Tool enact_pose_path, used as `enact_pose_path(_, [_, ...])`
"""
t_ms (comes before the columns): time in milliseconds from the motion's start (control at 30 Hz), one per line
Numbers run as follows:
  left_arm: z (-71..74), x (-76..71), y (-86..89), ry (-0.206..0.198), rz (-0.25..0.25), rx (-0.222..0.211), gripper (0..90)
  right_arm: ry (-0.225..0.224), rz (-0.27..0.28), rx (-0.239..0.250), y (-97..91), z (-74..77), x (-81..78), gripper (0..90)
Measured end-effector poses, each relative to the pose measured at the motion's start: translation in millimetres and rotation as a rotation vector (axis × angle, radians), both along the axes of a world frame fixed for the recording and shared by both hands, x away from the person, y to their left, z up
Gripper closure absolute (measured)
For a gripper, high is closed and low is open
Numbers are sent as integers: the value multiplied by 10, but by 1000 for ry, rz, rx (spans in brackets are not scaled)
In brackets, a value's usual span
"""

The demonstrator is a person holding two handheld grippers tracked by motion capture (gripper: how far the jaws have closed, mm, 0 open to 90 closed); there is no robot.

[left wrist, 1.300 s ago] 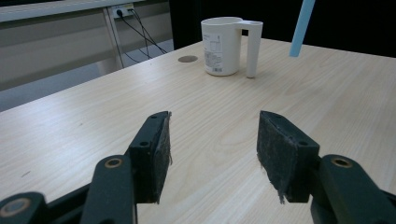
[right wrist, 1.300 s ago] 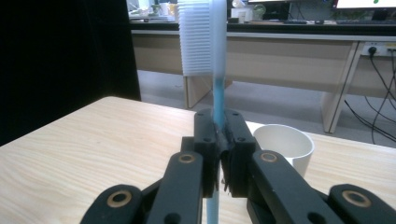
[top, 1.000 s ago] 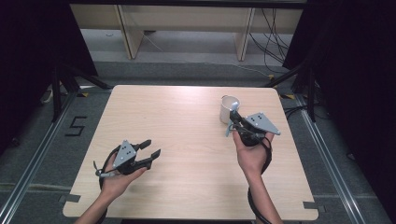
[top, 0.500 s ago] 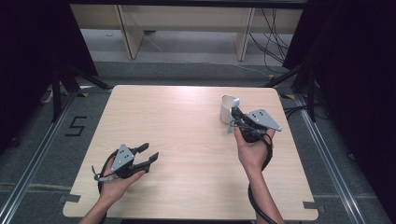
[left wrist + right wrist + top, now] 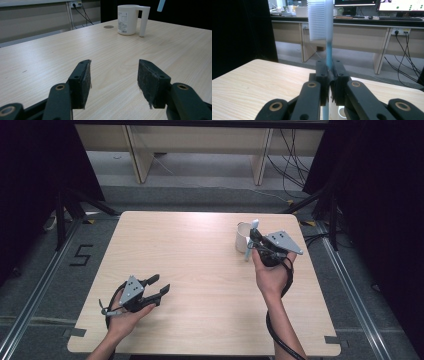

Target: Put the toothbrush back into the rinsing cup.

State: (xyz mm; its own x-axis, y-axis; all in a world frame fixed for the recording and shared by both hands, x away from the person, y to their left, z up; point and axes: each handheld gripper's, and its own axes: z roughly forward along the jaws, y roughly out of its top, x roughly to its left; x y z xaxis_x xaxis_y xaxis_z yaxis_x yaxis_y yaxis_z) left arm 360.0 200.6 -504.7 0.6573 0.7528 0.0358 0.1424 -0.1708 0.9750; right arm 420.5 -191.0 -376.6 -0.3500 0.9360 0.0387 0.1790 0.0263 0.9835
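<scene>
A toothbrush [image 5: 254, 225] with white bristles [image 5: 317, 21] and a pale blue handle [image 5: 328, 51] stands upright in my right gripper [image 5: 253, 243], whose jaws are shut on the handle [image 5: 329, 72]. It is held just beside and above a white mug [image 5: 242, 238] at the table's far right; the mug's rim [image 5: 342, 112] shows below the jaws. My left gripper [image 5: 161, 284] rests low over the near left of the table, jaws open with nothing between them [image 5: 113, 75]. It points across the table at the mug [image 5: 127, 18].
The light wooden table [image 5: 200, 250] is bare apart from the mug. A small round mark [image 5: 108, 26] lies near the mug. Desks, cables and monitors stand beyond the far edge, and dark curtains hang on both sides.
Both hands have shifted only slightly. The right gripper keeps its hold on the toothbrush and the left stays open.
</scene>
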Motion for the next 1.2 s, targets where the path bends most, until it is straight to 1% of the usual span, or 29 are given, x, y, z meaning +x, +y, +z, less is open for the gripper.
enact_pose_path(67, [2, 1, 6, -2, 1, -3, 436, -7, 0, 4, -2, 1, 11, 861])
enact_pose_path(100, [2, 3, 11, -4, 3, -4, 436, -17, -2, -5, -8, 7, 25, 861])
enact_pose_path(200, [-1, 10, 22, -6, 6, -2, 436, -18, -8, -1, -6, 17, 48, 861])
enact_pose_path(233, [-3, 12, 23, -6, 6, -2, 436, -7, -16, -3, -11, 25, 55, 861])
enact_pose_path(267, [-4, 13, 23, -6, 6, -3, 435, -12, -23, 3, -18, 38, 90, 861])
enact_pose_path(300, [-4, 13, 23, -6, 6, -3, 435, -12, -23, 3, -18, 38, 90, 861])
enact_pose_path(333, [-5, 11, 22, -6, 5, -2, 435, -11, -16, -3, -27, 46, 109, 861])
enact_pose_path(367, [-7, 10, 20, -5, 5, -3, 435, -24, -19, -14, -42, 70, 156, 861])
enact_pose_path(433, [-8, 11, 20, -5, 5, -4, 435, -25, -27, -11, -40, 79, 166, 861])
enact_pose_path(467, [-9, 13, 20, -4, 6, -6, 434, -14, -37, 0, -35, 92, 178, 861])
enact_pose_path(533, [-13, 16, 20, -2, 7, -9, 433, -24, -31, -19, -55, 108, 224, 861])
enact_pose_path(567, [-13, 15, 22, -4, 7, -10, 433, -26, -36, -27, -61, 118, 260, 861])
enact_pose_path(633, [-11, 10, 24, 0, 7, -9, 433, -30, -41, -18, -56, 118, 273, 861])
enact_pose_path(667, [-11, 9, 24, 1, 8, -11, 432, -22, -49, -15, -58, 129, 293, 861])
enact_pose_path(733, [-13, 16, 24, -5, 8, -12, 431, -22, -50, -16, -61, 134, 304, 861])
enact_pose_path(767, [-12, 16, 24, -4, 8, -9, 431, -21, -50, -8, -57, 138, 320, 861])
enact_pose_path(800, [-14, 17, 22, -3, 7, -9, 430, -27, -49, -13, -66, 142, 337, 861])
enact_pose_path(833, [-25, 22, 9, -4, 2, -31, 429, -28, -55, -1, -66, 144, 351, 861])
enact_pose_path(900, [-25, 22, 6, -4, 1, -26, 427, -28, -60, -9, -81, 148, 375, 861])
enact_pose_path(933, [-16, 15, 14, 1, 7, -8, 426, -26, -68, -12, -95, 148, 389, 861])
enact_pose_path(1033, [-15, 18, 12, -1, 7, -7, 425, -29, -66, -17, -109, 143, 405, 861])
enact_pose_path(1067, [-15, 18, 12, 0, 8, -8, 425, -20, -69, -11, -107, 139, 407, 861])
enact_pose_path(1133, [-15, 20, 14, -1, 8, -7, 425, -24, -71, -16, -113, 128, 427, 861])
enact_pose_path(1167, [-16, 19, 14, -1, 8, -7, 425, -19, -70, -19, -119, 126, 435, 861])
enact_pose_path(1200, [-15, 18, 15, -1, 8, -7, 425, -23, -75, -7, -110, 116, 447, 861])
